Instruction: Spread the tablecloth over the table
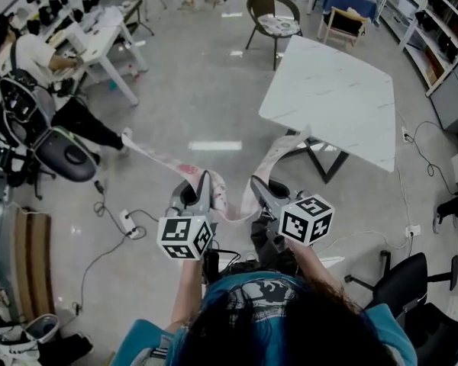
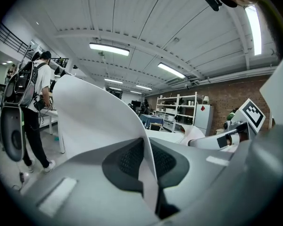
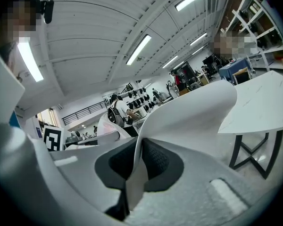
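Observation:
The tablecloth (image 1: pixel 175 163) is a white sheet with a pink print, held up in the air and seen edge-on. It runs from the far left to the white table (image 1: pixel 332 97) and dips between my hands. My left gripper (image 1: pixel 204 183) is shut on its edge, and the cloth (image 2: pixel 96 121) rises as a white sheet from between the pads. My right gripper (image 1: pixel 257 187) is shut on the edge further right; the cloth (image 3: pixel 188 114) curls up from its jaws. The marble-look table (image 3: pixel 264 105) stands ahead to the right, bare on top.
A person (image 1: pixel 42 67) sits at a white desk (image 1: pixel 107 33) at the far left, with dark office chairs (image 1: pixel 65 155) close by. A round chair (image 1: pixel 275 17) stands behind the table. Cables and a power strip (image 1: pixel 127 223) lie on the floor. Another black chair (image 1: pixel 408 280) is at the right.

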{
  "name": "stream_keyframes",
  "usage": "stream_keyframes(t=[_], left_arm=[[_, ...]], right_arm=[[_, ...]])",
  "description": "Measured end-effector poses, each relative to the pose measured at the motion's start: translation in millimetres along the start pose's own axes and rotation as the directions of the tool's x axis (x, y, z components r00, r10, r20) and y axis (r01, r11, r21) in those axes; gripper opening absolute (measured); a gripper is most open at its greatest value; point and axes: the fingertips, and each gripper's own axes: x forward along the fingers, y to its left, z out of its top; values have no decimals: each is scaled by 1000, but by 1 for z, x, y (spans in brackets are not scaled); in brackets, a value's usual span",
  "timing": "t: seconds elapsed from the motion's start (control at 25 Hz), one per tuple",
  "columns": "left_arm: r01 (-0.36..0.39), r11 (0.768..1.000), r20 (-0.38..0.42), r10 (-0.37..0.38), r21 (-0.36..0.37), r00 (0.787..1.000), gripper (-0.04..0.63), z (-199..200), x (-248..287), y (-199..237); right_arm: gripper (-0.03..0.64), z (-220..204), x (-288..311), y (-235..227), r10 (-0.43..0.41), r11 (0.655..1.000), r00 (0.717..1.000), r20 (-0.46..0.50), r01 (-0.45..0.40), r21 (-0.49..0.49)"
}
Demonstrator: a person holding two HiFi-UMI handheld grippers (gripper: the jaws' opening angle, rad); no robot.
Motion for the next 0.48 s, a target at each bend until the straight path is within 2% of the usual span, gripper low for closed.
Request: stream_keyframes(t=[0.28,0.48], left_arm=[[-44,998,-36,46,36,998,28,23,69,33],[-50,994,-29,53,92,998,28,52,125,35]], right_arm=[[18,45,61,-39,68,998,997,-32,-68,9],[15,89,93,-65,146,989,989,-5,-146,20]])
